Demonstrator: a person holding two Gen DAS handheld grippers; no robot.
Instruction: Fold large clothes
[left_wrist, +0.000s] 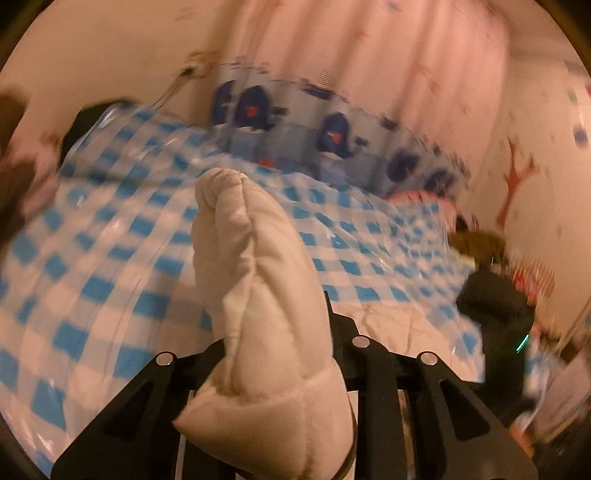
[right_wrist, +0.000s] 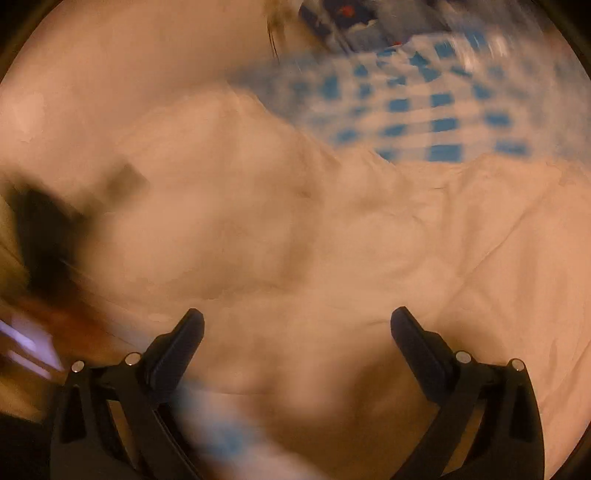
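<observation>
Between our left gripper's (left_wrist: 280, 332) fingers we are clamping a thick fold of the cream padded garment (left_wrist: 255, 295), which is standing up above the blue-checked sheet (left_wrist: 110, 240). Our right gripper's (right_wrist: 297, 321) fingers are standing wide apart, gripping nothing, and hanging over the rest of the garment spread across that sheet.

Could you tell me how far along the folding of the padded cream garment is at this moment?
Early, it seems. No finished fold shows: the padded cream garment lies rumpled over the blue checked sheet. In hand: the left hand-held gripper is shut on a quilted fold of it. The right hand-held gripper is open above the fabric. The folding itself remains.
</observation>
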